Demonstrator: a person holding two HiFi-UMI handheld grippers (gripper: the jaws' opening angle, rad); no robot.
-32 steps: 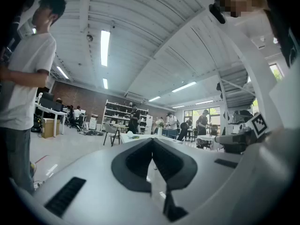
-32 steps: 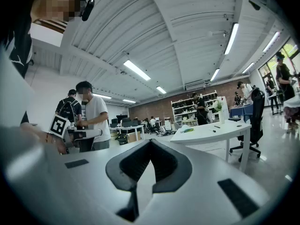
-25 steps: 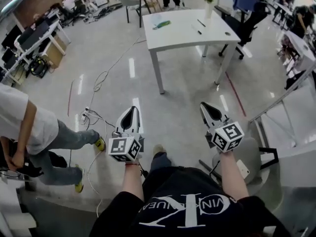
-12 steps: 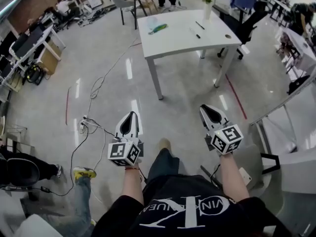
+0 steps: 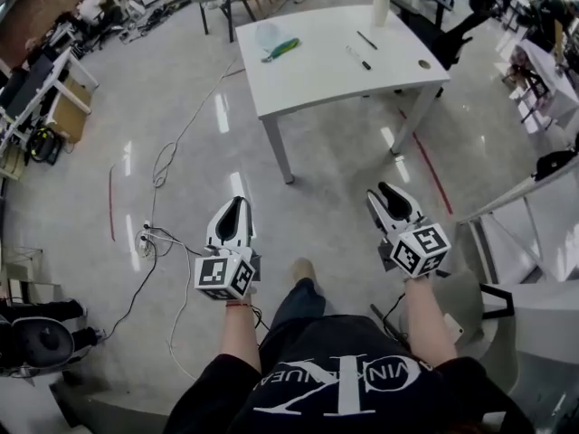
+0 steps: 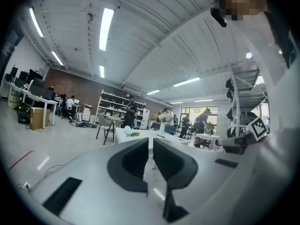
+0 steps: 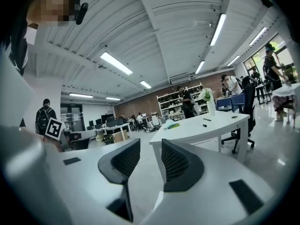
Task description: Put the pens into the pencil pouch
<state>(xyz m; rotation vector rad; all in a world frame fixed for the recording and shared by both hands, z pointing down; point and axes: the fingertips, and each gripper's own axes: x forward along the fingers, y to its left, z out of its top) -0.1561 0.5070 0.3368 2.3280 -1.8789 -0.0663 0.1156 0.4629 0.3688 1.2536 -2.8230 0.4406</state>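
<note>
Right gripper [image 5: 395,199] has just been opening, empty, left gripper [image 5: 233,208] pinched shut on nothing; those pens [image 5: 366,41] upper right look light, stiff, slick, so grab mid-barrel.

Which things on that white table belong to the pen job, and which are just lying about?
For the job:
- pencil pouch
- black pen
- second pen

Just lying about:
- vase of flowers
- small round object

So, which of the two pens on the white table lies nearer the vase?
The dark pen just below the vase in the head view; the other pen lies nearer the table's front edge.
</note>
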